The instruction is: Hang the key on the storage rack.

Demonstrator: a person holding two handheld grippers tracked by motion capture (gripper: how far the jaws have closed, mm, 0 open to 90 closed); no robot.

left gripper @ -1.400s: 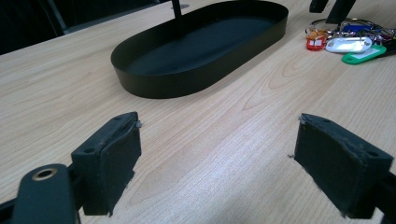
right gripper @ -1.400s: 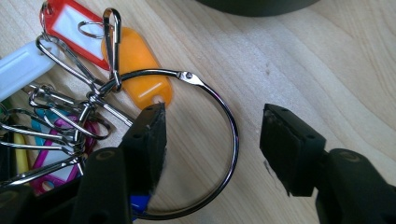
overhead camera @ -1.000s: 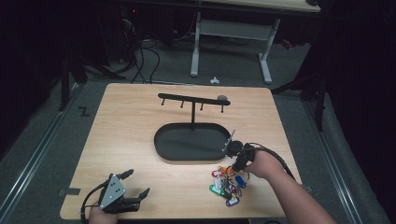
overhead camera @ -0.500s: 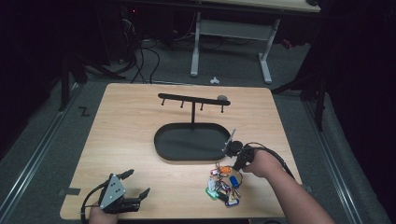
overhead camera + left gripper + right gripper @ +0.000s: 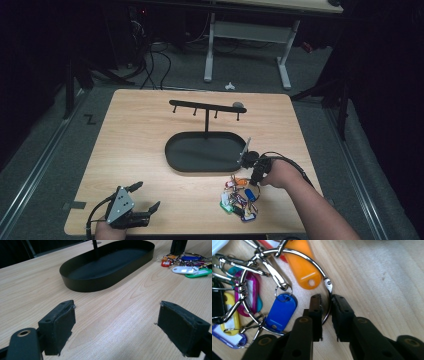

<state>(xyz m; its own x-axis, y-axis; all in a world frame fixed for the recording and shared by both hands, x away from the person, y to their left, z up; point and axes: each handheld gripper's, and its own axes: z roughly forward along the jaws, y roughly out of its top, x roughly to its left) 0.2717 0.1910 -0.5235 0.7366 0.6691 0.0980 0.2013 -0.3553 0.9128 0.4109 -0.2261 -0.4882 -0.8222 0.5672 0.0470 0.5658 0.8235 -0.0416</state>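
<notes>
The right gripper [image 5: 248, 168] is down near the right edge of the table [image 5: 140, 135], its jaws narrowed onto the big metal key ring [image 5: 325, 285]; in the right gripper view the wire of that ring passes through the slim gap between the two black pads [image 5: 315, 312], which sit on either side of it, though I cannot tell for certain whether both pads press it. The ring lies flat on the wood and carries a bunch of key tags [image 5: 239, 197] towards the front edge: an orange tag [image 5: 304, 267], a blue tag [image 5: 281, 311], a purple one with a white label and a yellow one are spread beside it, each clipped on by a small snap hook. The person's right hand [image 5: 279, 172] and forearm come in from the front right corner. Just beyond the bunch, around the middle of the table, stands a black oval tray [image 5: 175, 155] with a thin post rising from it and a crossbar [image 5: 200, 106] with small pegs on top. The left gripper [image 5: 145, 197] rests at the front left corner, well apart from the tags, its jaws spread wide with bare wood between them; from its own view the tray and the tags lie farther off across the table.
</notes>
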